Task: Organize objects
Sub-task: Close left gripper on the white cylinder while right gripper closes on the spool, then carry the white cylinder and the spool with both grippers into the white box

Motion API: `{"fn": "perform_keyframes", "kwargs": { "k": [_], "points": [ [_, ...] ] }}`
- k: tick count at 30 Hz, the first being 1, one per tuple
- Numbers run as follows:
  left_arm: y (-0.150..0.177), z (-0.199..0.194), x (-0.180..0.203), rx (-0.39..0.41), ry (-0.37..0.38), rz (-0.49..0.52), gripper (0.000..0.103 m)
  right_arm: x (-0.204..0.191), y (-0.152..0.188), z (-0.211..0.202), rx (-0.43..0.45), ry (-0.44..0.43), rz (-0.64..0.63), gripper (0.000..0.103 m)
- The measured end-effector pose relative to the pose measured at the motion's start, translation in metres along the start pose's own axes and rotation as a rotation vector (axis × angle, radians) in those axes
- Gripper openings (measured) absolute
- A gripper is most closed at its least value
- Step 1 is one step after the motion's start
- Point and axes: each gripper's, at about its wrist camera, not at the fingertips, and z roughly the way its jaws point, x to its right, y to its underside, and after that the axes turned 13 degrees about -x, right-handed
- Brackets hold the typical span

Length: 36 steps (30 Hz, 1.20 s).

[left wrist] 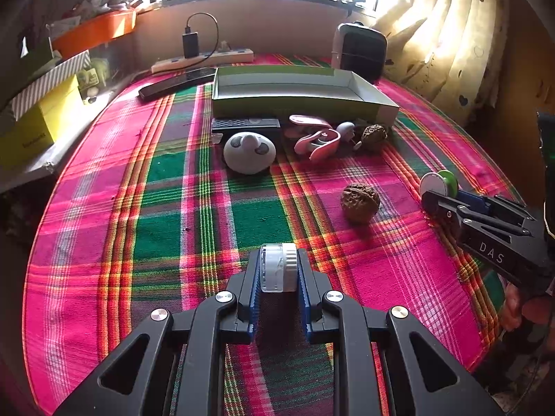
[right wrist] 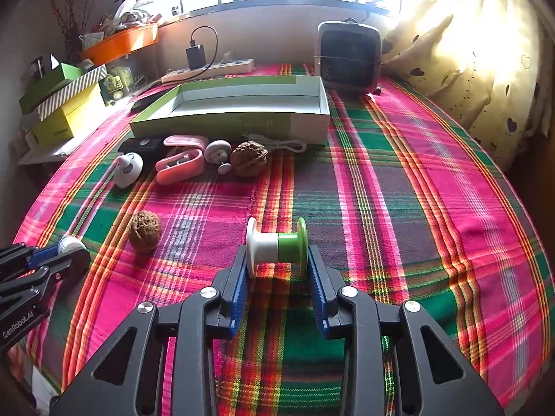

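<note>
A sunlit window and patterned curtain [right wrist: 485, 79] back a table spread with a pink-and-green plaid cloth [right wrist: 399, 208], where a person works two handheld grippers at once. The left gripper [left wrist: 278, 270] pinches a small white-capped jar [left wrist: 278, 267] between its blue pads, low over the cloth; the right gripper [right wrist: 276, 260] clamps a white-and-green spool [right wrist: 276, 246] by its two flanges. An open green-edged box [right wrist: 239, 107], the likely destination, sits well apart at the far side. The spool's rounded flanges could slip or twist out of the pads if lifted quickly, and the smooth jar may rotate in its narrow grip. A row of clutter lies just in front of the box: a pink clip [right wrist: 180, 166], a white rounded gadget [left wrist: 249, 152], a remote [left wrist: 244, 123] and a walnut [right wrist: 249, 158], so a low carry risks knocking them. A second walnut [left wrist: 360, 202] lies loose between the two grippers.
</note>
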Motion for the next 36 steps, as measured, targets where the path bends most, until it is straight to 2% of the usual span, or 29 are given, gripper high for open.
{"fn": "perform_keyframes", "kwargs": {
  "k": [13, 27, 36],
  "points": [
    [-0.032, -0.005, -0.001, 0.016, 0.021, 0.013, 0.017, 0.000, -0.022, -0.010, 0.021, -0.015, -0.024, 0.033],
    [-0.091, -0.009, -0.013, 0.055, 0.048, 0.017, 0.017, 0.003, -0.079, -0.012, 0.038, -0.041, -0.036, 0.033],
    [-0.137, 0.003, -0.023, 0.059, 0.052, 0.011, 0.017, 0.003, -0.121, 0.005, 0.018, -0.050, -0.052, 0.033]
  ]
}}
